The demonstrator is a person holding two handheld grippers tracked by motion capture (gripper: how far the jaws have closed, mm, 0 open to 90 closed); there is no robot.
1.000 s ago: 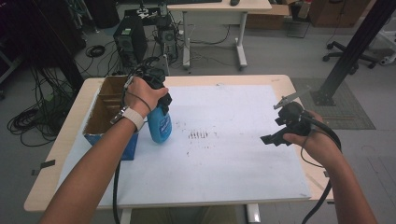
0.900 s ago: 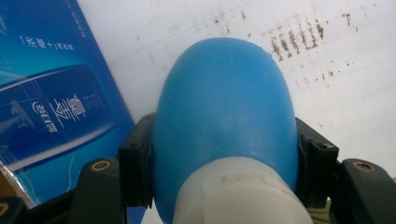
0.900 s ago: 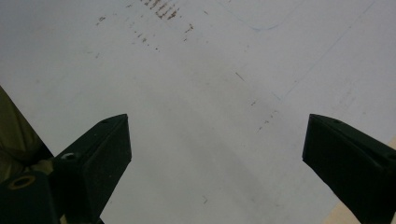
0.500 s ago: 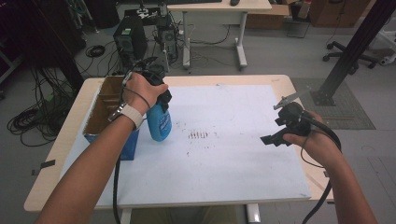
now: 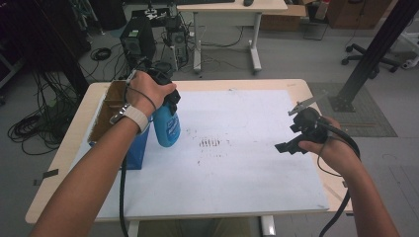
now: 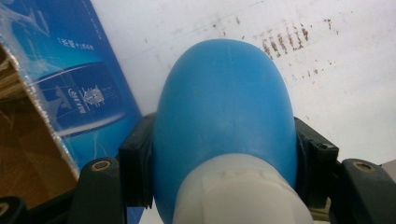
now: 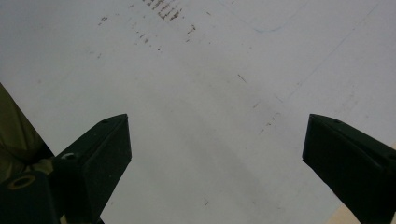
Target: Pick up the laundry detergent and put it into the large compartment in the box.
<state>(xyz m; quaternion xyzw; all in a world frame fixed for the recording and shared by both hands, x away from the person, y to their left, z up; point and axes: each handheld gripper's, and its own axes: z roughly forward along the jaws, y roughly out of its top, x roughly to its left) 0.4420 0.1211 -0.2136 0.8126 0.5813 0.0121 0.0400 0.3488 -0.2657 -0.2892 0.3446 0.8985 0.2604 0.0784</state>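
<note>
My left gripper (image 5: 166, 102) is shut on a blue plastic bottle (image 5: 167, 130) near its white neck and holds it upright just above the white sheet (image 5: 237, 187), beside a blue box (image 5: 136, 148). In the left gripper view the black pads (image 6: 135, 163) press both sides of the bottle (image 6: 224, 102). Over the right part of the sheet my right gripper (image 5: 290, 137) is open. Its jaws stand wide apart in the right gripper view (image 7: 215, 154), with nothing between them.
The blue box (image 6: 79, 93) is open-topped, with a brown cardboard inside, at the table's left edge. Dark smudges (image 5: 210, 143) mark the sheet's middle. The wooden table rim (image 5: 341, 187) shows at right. Beyond the table stand a computer tower (image 5: 138, 39) and a desk.
My left hand has lifted the blue bottle a little off the sheet. The right hand has stayed where it was.
</note>
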